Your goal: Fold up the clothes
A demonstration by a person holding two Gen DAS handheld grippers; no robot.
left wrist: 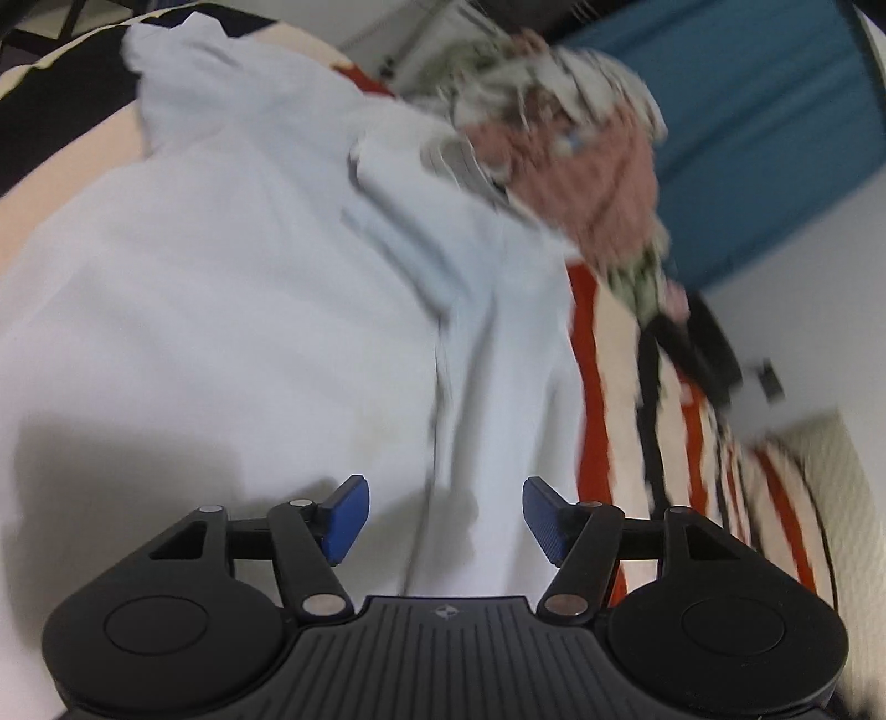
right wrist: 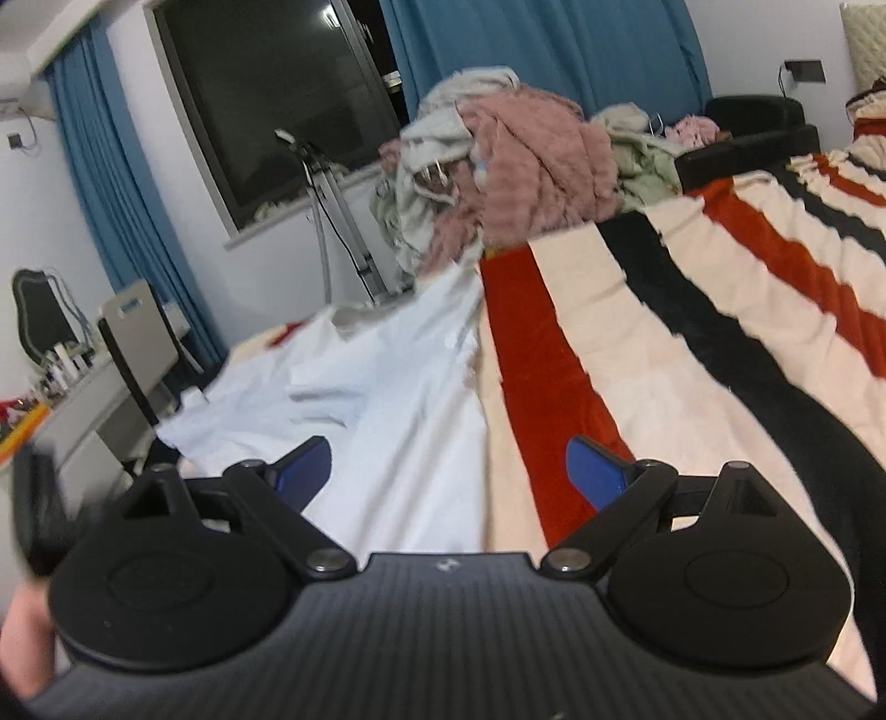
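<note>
In the left wrist view, the left gripper (left wrist: pixel 446 518) hangs over a pale, white-blue cloth garment (left wrist: pixel 249 310) that fills most of the picture. Its blue-padded fingers (left wrist: pixel 346 518) stand spread apart with nothing between them; only the garment's surface lies beneath the gap. The picture is blurred. Beyond the garment sits a heap of crumpled pink, grey and green clothes (left wrist: pixel 559 149), and to the right runs a cream blanket with red and black stripes (left wrist: pixel 686 443).

In the right wrist view, the right gripper (right wrist: pixel 448 476) also has its blue fingers (right wrist: pixel 595 473) wide apart, holding nothing. The pale garment (right wrist: pixel 387 399) lies spread on the left part of the striped blanket (right wrist: pixel 664 343), just ahead of the left finger. The clothes heap (right wrist: pixel 515 171) sits at the blanket's far edge, in front of blue curtains (right wrist: pixel 554 44) and a dark window (right wrist: pixel 266 94).
</note>
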